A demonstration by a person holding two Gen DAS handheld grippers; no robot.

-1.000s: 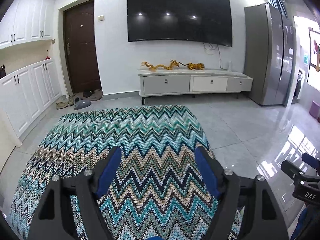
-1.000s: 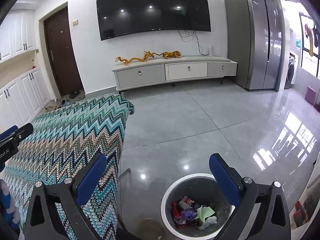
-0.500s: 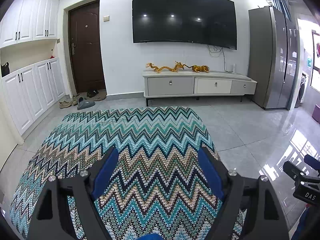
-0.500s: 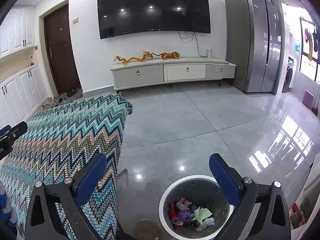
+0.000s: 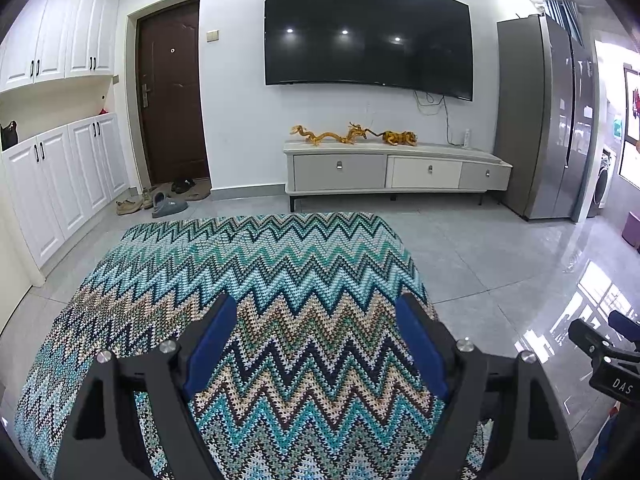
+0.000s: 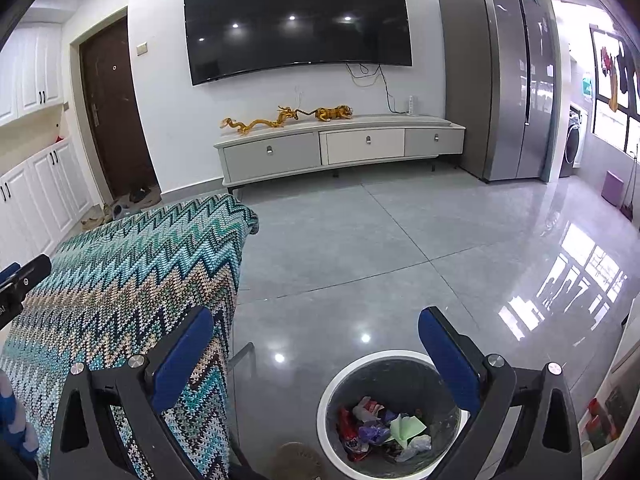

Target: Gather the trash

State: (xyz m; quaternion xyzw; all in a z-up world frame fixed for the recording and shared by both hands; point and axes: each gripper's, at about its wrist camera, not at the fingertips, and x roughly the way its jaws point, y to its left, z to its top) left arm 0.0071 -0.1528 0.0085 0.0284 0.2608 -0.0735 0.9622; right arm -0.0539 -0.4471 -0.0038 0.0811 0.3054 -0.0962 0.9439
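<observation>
A round white-rimmed trash bin stands on the floor at the table's right side, holding several crumpled wrappers and paper scraps. My right gripper is open and empty, held above the bin and the table's right edge. My left gripper is open and empty above the table, which is covered in a zigzag-patterned cloth. No trash shows on the cloth. The right gripper's body also shows at the right edge of the left wrist view.
A glossy grey tiled floor stretches to a low TV cabinet under a wall TV. A tall grey fridge stands at right, white cupboards and a brown door at left, shoes by the door.
Both views have tilted and shifted slightly; the left gripper has drifted a little over the cloth. Both grippers stay open and empty. The bin's contents are unchanged.
</observation>
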